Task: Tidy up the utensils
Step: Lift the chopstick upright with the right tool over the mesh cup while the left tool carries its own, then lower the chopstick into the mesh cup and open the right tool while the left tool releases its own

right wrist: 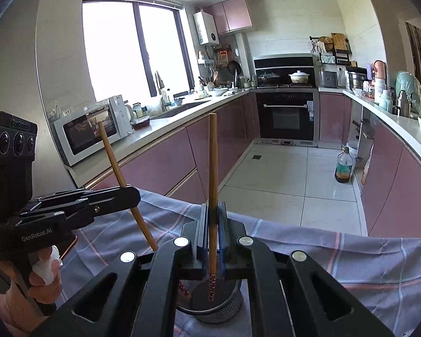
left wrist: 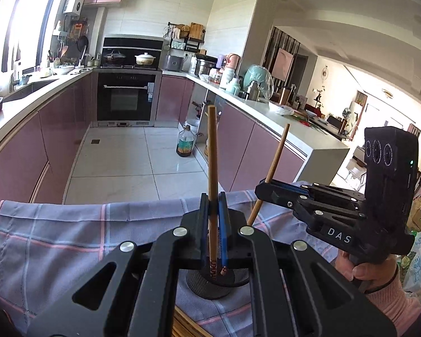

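over the black mesh holder point(right wrist: 216, 303) on the checked cloth point(left wrist: 56, 238), left gripper point(left wrist: 214, 210) and right gripper point(right wrist: 214, 216) each clench one chopstick point(left wrist: 212, 168) upright, patterned tips low, seemingly aimed to drop in.

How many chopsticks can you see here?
2. One chopstick stands clamped in the left claw; the other chopstick is clamped in the right claw, both over the mesh holder. Others may be hidden.

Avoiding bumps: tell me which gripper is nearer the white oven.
Left. The left gripper is just in front of the oven; the right gripper is farther right, over the cloth.
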